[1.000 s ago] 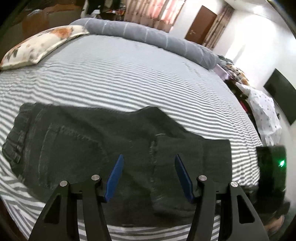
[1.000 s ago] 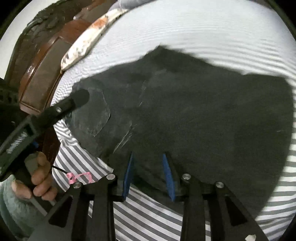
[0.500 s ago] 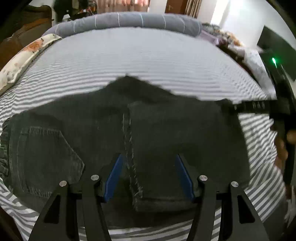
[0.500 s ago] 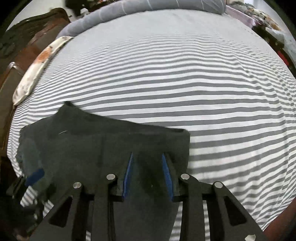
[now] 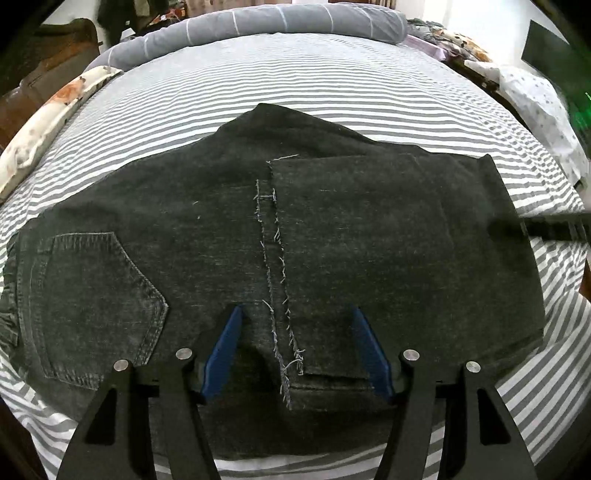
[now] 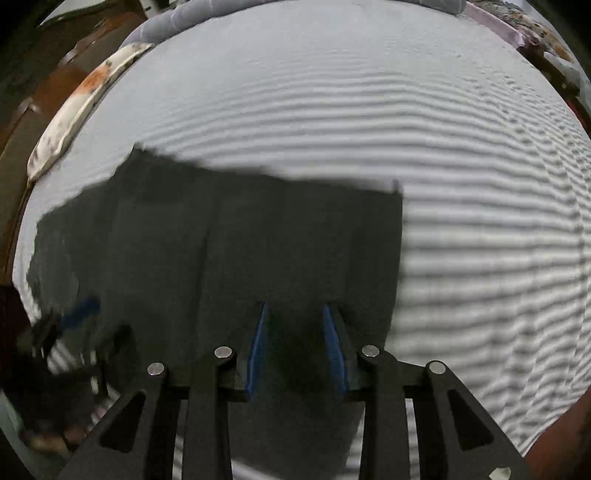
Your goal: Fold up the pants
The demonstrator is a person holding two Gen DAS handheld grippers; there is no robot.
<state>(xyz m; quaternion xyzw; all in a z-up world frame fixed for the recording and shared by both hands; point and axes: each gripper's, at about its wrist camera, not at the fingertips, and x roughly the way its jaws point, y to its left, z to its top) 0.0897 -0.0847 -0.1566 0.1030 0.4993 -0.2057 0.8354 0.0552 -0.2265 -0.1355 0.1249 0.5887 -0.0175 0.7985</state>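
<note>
Pants (image 5: pixel 332 251): lying folded on the striped bed (image 5: pixel 295 92).
Left gripper (image 5: pixel 295 325): I'm opening it over the hem, gripping nothing.
Right gripper (image 6: pixel 295 314): I'm holding it parted above the cloth.

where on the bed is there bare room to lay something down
Free: the striped sheet between the pants and the grey bolster, and right of the pants' folded edge in the right wrist view. Crowded: the near edge, under both grippers, and the pillow side.
</note>
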